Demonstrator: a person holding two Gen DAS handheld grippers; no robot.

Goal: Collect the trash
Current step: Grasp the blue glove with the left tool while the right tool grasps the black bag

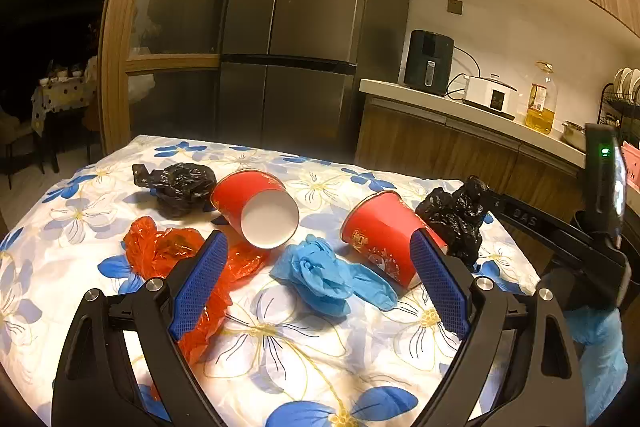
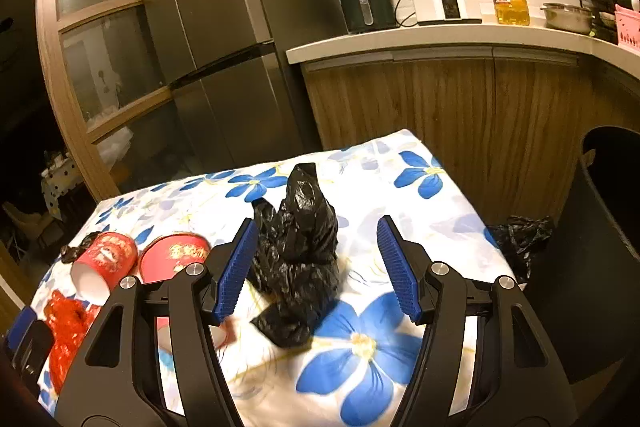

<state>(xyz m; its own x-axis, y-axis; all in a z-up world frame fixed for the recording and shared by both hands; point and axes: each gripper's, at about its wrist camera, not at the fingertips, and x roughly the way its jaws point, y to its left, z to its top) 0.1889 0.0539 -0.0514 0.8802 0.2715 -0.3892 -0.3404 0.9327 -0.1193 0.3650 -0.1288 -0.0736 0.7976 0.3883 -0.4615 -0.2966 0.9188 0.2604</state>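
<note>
The worktop wears a soft flowered cloth, and the trash lies spread over it. Beside it on the right stands a big dark bin, likely where things should go.

The two red paper cups lie tipped on their sides near the middle. They look light and would crush easily, so a soft pinch across the rim looks best.

The black bag near the right edge is crumpled, thin and slippery (it should weigh almost nothing). A squeeze round its thick middle should hold it. A second black bag sits at the far left.

The red plastic wrap and the blue glove are floppy and should bunch up when pinched.

The right tongs are wide open with the black bag between them, not pressed. The left tongs are wide open too, holding nothing, with the glove just ahead.
</note>
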